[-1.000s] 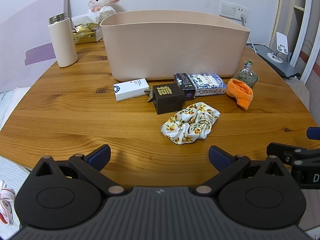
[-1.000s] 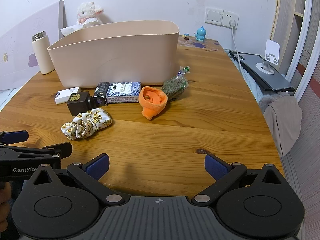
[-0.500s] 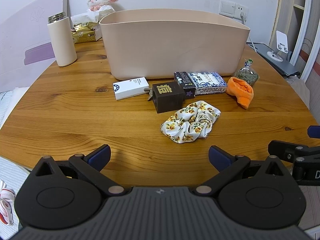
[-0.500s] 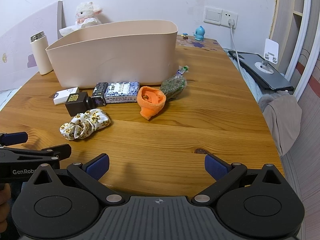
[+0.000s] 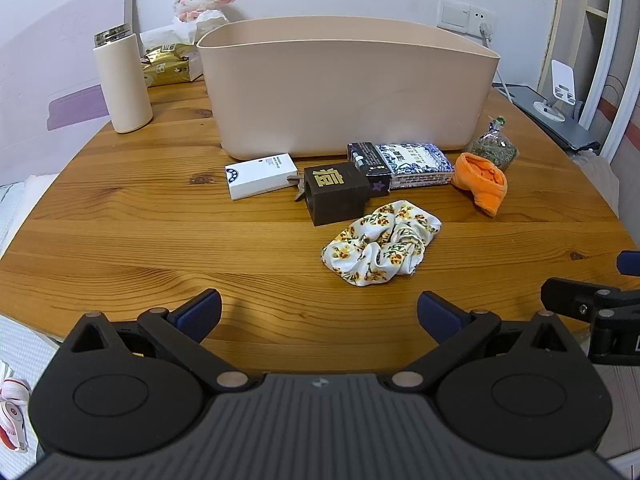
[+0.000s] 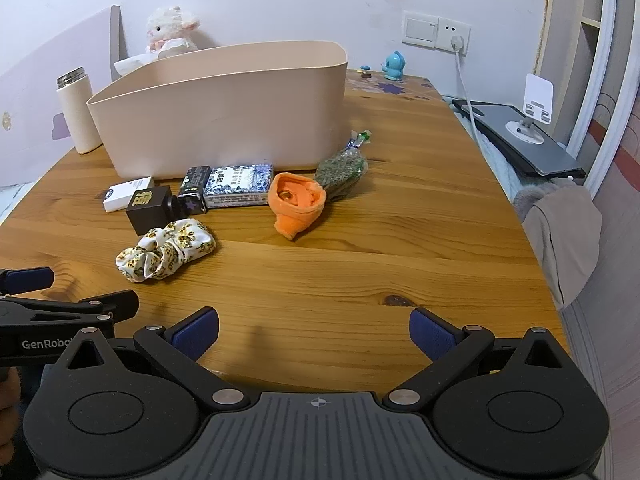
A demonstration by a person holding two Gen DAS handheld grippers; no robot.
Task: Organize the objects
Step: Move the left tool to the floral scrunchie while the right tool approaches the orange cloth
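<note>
Both grippers edge slightly nearer the clutter over the past second; nothing on the table [image 5: 120,240] shifts; left gripper [image 5: 319,314] and right gripper [image 6: 314,330] hover with jaws apart, empty; scrunchie [image 5: 380,248], boxes and orange pouch [image 6: 298,202] lie before the bin [image 5: 348,92], sorting seemingly unstarted.

right gripper [image 6: 314,334] jaws spread, empty | floral scrunchie [image 6: 166,249] ahead-left (touching dark box [image 6: 149,209]) | beige bin [image 6: 224,108] behind
</note>
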